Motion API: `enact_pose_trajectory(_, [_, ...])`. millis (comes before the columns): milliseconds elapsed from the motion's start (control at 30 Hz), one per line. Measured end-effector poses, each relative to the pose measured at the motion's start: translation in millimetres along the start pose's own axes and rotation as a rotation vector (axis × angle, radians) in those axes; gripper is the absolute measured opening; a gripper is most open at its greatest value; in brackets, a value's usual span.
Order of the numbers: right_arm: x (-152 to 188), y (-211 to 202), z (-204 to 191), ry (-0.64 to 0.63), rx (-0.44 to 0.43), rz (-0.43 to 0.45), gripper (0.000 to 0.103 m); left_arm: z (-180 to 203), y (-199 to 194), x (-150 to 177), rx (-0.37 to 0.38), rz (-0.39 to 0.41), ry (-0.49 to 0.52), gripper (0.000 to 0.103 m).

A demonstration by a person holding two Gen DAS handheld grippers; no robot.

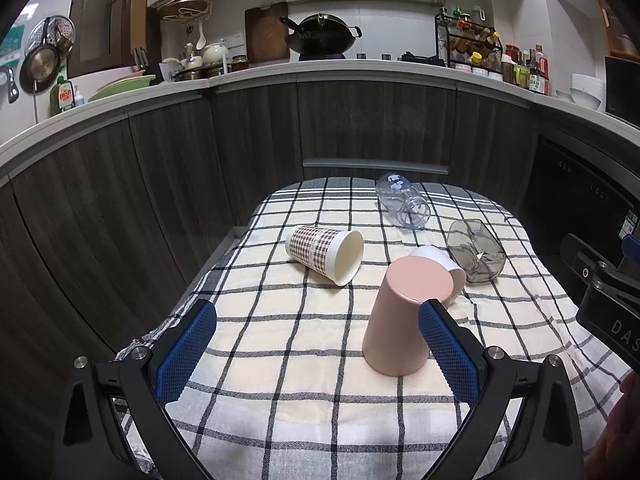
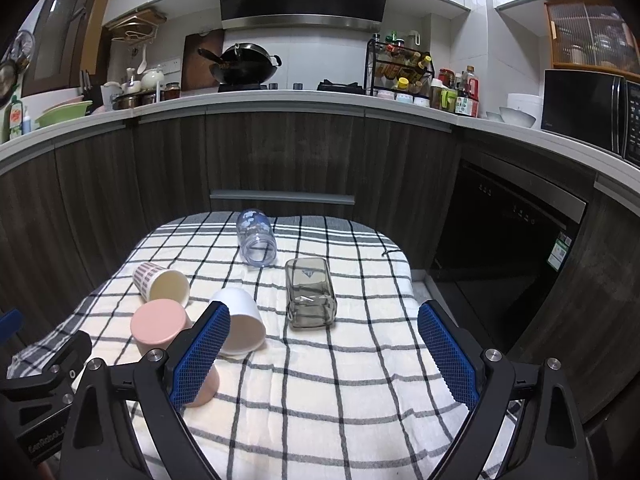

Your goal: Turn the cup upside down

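A pink cup [image 1: 400, 316] stands upside down on the checked cloth [image 1: 280, 360], just inside the right finger of my open, empty left gripper [image 1: 318, 344]. It also shows in the right wrist view [image 2: 160, 326], left of my open, empty right gripper [image 2: 324, 354]. A white cup [image 2: 240, 326] lies on its side behind the pink one. A plaid paper cup [image 1: 324, 254], a clear bluish glass [image 1: 404, 204] and a smoky grey glass [image 1: 476, 256] all lie on their sides farther back.
The small table ends at dark wood cabinet fronts [image 1: 360, 128] behind and to the left. A dark oven front [image 2: 508, 248] stands to the right. The counter above carries a wok [image 1: 322, 36], a spice rack and bottles.
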State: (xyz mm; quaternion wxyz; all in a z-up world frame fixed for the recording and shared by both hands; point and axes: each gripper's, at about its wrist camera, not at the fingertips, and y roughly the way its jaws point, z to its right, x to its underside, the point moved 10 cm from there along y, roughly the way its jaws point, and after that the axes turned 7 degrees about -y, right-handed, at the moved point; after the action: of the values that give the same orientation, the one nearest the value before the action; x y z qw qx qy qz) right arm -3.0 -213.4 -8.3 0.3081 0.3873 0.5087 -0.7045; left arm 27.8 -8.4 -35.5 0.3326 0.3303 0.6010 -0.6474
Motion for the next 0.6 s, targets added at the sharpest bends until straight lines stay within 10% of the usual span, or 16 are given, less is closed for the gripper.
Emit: enact_pose_trajectory(600, [-0.9,-0.1,-0.4,0.002,-0.001,0.004,0.095,0.3,-0.4,-0.2,-0.001,0.001,-0.001,0.103])
